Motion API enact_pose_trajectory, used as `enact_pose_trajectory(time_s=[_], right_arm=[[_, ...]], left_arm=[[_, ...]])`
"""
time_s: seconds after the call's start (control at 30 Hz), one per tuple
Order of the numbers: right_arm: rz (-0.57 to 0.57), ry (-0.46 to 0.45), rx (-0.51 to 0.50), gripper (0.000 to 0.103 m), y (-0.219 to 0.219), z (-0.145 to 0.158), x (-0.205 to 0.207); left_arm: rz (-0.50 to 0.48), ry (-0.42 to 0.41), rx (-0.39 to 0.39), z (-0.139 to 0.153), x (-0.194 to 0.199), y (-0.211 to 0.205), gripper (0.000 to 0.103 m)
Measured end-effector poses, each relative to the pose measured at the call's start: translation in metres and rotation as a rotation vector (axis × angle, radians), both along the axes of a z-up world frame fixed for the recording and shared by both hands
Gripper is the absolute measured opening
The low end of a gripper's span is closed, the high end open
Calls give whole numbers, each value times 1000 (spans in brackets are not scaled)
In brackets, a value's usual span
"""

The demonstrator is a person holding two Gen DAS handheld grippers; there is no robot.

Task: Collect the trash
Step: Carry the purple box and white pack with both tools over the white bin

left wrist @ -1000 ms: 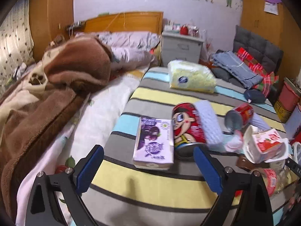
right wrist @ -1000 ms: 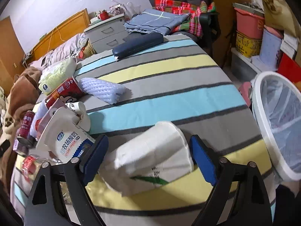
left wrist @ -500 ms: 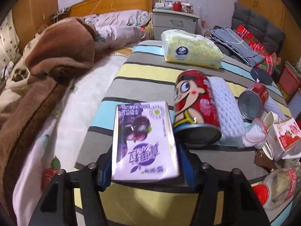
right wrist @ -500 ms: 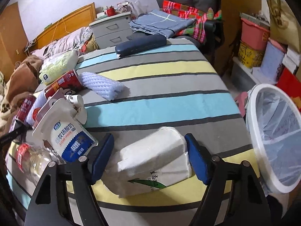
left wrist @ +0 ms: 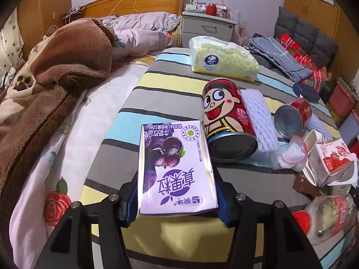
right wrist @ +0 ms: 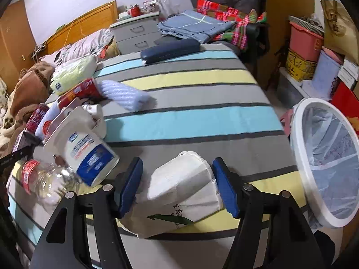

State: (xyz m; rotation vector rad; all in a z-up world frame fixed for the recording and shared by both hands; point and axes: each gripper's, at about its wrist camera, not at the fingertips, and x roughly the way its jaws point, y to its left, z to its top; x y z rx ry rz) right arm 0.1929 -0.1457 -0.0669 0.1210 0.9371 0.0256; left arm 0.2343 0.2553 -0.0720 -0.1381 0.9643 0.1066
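The left gripper clamps the purple carton, but the right gripper, jaws opening around the white cup near the bin, could drop it.

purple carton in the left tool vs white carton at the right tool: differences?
The purple carton is a flat-sided box printed with grapes; the white carton is mostly plain, crumpled, with a green mark. The left tool has both pads pressed on the purple carton's sides; the right tool is opening, with a gap at one pad beside the white carton. Both lie on the striped cloth.
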Motion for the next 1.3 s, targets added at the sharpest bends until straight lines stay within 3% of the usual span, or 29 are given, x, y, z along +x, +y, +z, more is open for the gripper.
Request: enact_pose_trajectory(time_s=[0.5,0.6,0.83,1.03,1.3], right_arm=[[2,2,-21,73,7,-4,-5],[9,-13,-27,66,7,-3,-11],[53,-51,-31,61,10,2,-19],[57,-110,7,61,1,15,-27],[51,-208,43,61,-27,42,-42]], left_arm=[[23,-9,-23,1,3,0,57],[40,-27,-41,4,-3,0,56],[47,-89,-52,23,-28,-3,56],[15,-128,-9,45,-52,-21,56],[-92,-220,-22,89,-81,-78,56]])
